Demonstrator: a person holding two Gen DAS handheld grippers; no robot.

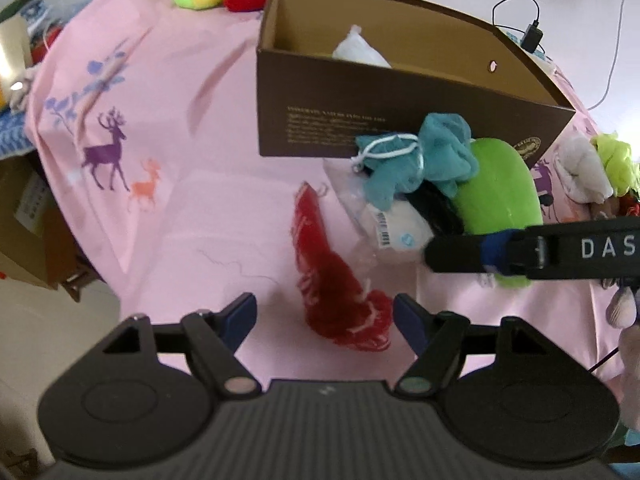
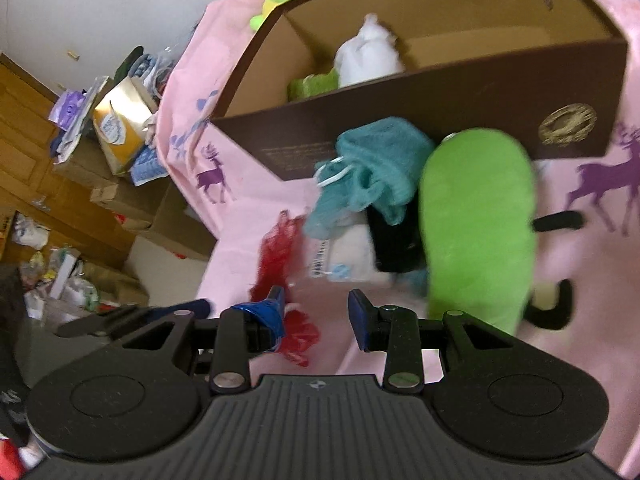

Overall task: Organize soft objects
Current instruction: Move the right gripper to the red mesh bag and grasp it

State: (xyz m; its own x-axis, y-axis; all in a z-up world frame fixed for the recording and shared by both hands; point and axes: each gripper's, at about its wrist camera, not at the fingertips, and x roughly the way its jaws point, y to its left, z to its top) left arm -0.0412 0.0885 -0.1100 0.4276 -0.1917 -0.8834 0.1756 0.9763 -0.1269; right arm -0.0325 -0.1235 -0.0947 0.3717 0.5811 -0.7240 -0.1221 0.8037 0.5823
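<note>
Left wrist view: left gripper (image 1: 325,312) jaws spread wide, empty, straddling the red mesh puff (image 1: 340,280) on the pink cloth (image 1: 180,140) before the brown box (image 1: 360,120). Right wrist view: right gripper (image 2: 316,312) parted, empty. Advise lowering fully, closing mid-puff.

Red mesh pouf (image 1: 340,276): lies stretched out flat on the pink cloth, apart from the box. Teal mesh pouf (image 1: 416,156), with white cord, sits atop a pile at the box's near wall, over a white packaged item (image 1: 394,226) and a black item (image 1: 438,210). Green plush (image 1: 496,188) leans against the brown cardboard box (image 1: 320,104). White plush (image 2: 368,54) and a green item (image 2: 312,84) lie inside the box.
</note>
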